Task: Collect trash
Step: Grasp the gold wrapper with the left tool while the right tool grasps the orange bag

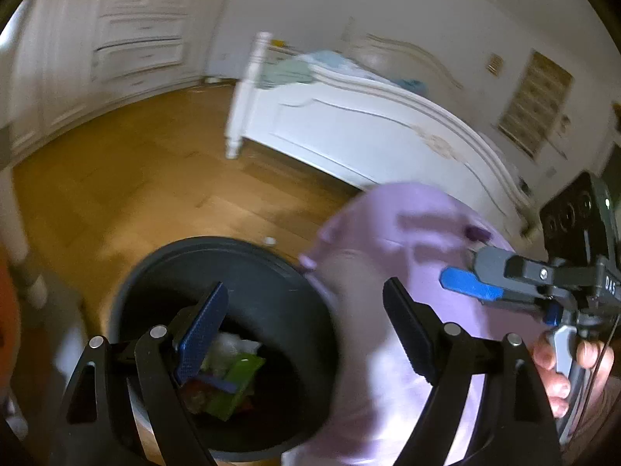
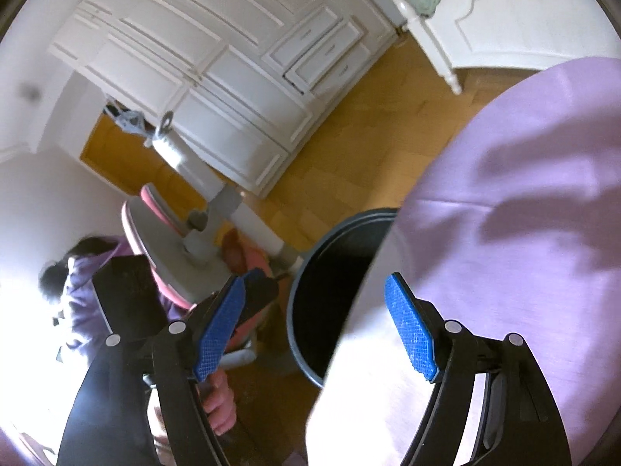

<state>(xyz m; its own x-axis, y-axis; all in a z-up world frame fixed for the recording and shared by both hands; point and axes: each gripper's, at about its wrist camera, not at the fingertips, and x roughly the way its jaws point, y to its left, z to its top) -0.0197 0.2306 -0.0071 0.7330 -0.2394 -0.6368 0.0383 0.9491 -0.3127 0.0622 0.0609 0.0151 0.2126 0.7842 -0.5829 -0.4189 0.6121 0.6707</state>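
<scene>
Lilac bag (image 1: 388, 233) blurred, hiding part of dark bin (image 1: 240, 256)

Motion blur, left-side glare, fisheye warping

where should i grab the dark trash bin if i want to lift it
Grip the trash bin by its rim, coming from above with one of the fingers inside the wall and one outside. It stands upright and open-topped, its body too wide to span. Take the rim's far-left arc: the purple bag drapes over the near-right side.
</scene>
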